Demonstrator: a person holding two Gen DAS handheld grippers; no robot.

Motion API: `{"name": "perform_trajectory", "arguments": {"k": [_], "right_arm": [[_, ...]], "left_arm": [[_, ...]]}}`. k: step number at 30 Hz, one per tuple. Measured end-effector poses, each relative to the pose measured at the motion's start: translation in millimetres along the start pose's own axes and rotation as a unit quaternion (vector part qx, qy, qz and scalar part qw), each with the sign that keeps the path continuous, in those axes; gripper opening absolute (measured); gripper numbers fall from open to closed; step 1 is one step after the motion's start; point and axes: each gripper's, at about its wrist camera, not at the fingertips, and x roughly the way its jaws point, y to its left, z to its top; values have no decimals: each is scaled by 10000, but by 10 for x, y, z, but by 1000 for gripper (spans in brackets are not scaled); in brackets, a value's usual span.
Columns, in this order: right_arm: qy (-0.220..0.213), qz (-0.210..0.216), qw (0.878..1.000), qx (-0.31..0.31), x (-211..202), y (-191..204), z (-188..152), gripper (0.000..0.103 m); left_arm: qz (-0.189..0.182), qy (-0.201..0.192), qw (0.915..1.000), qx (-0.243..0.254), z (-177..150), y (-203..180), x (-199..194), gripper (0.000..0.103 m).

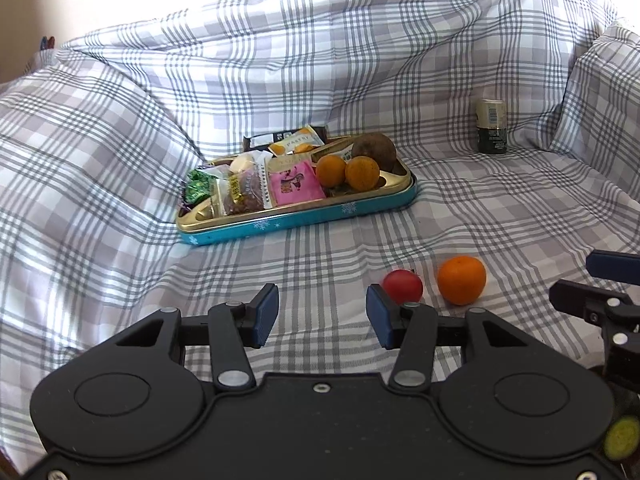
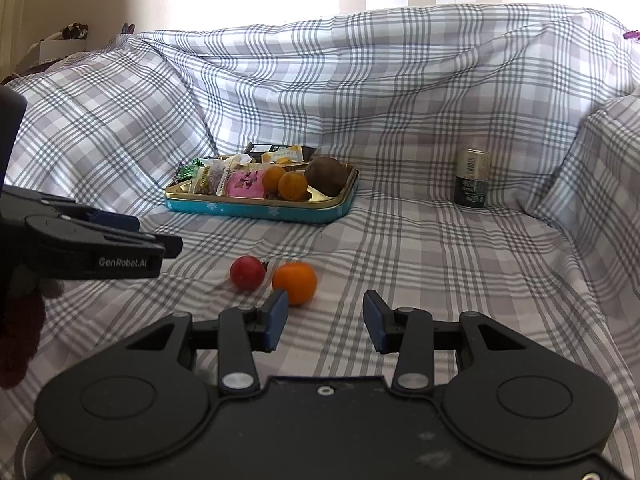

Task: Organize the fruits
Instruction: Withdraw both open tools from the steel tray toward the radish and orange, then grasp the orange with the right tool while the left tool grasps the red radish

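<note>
A teal tin tray (image 1: 304, 220) (image 2: 260, 210) with a gold inside holds snack packets, two small oranges (image 1: 347, 171) (image 2: 286, 182) and a brown round fruit (image 1: 374, 148) (image 2: 326, 174). On the plaid sheet in front lie a red fruit (image 1: 404, 285) (image 2: 247, 273) and an orange (image 1: 461, 280) (image 2: 295, 282), side by side. My left gripper (image 1: 322, 318) is open and empty, just left of the red fruit. My right gripper (image 2: 325, 322) is open and empty, just right of and nearer than the orange.
A dark can with a pale top (image 1: 491, 126) (image 2: 472, 178) stands at the back right. The plaid sheet (image 1: 120, 140) rises in folds at the left, back and right. The other gripper shows at each view's edge (image 1: 600, 300) (image 2: 80, 246).
</note>
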Motion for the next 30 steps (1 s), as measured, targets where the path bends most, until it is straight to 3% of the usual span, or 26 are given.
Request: {"name": "perform_trajectory", "arguments": {"k": [11, 21, 30], "right_arm": [[167, 214, 9996, -118, 355, 66, 111, 44], [375, 460, 9981, -162, 693, 91, 183, 44], [471, 659, 9965, -206, 807, 134, 181, 44]], "left_arm": [[-201, 64, 9993, -305, 110, 49, 258, 56], [92, 26, 9979, -643, 4, 132, 457, 56], [81, 113, 9962, -854, -3, 153, 511, 56]]}}
